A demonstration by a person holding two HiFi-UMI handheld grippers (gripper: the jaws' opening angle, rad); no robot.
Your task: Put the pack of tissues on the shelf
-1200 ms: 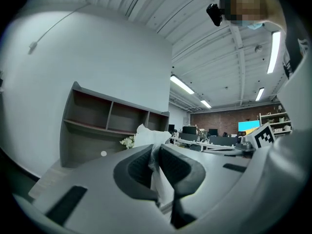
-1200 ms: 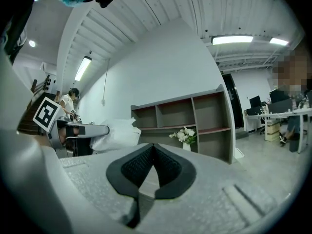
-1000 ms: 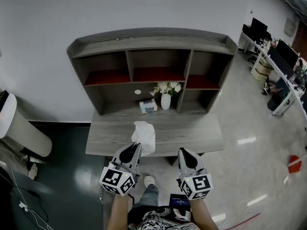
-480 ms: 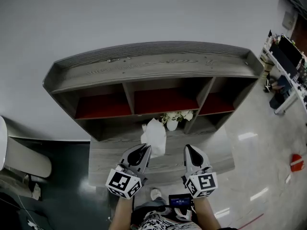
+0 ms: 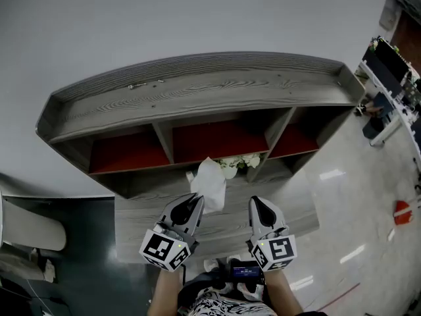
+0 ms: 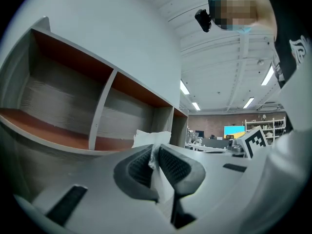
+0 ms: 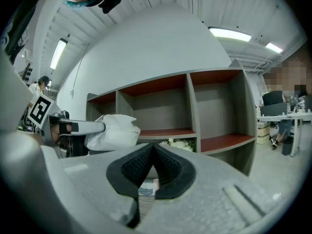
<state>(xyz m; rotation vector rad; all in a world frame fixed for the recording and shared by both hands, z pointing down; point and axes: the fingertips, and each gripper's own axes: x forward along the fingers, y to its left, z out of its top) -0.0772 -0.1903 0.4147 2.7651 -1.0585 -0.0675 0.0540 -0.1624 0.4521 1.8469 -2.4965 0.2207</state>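
My left gripper is shut on the edge of the white pack of tissues, which hangs lifted in front of the grey shelf unit. In the left gripper view the plastic wrap of the pack of tissues is pinched between the dark pads, level with the red-lined compartments. My right gripper is shut with nothing in it, a little to the right of the pack. From the right gripper view the held pack of tissues shows at the left, before the middle compartment.
A white vase of flowers stands in the lower niche behind the pack, with a small box beside it. The grey desk top runs below the shelf. Office desks with monitors stand at the far right.
The view has moved closer to the shelf and risen. Both grippers went up with it, and the pack of tissues left the desk top and now hangs before the compartments.
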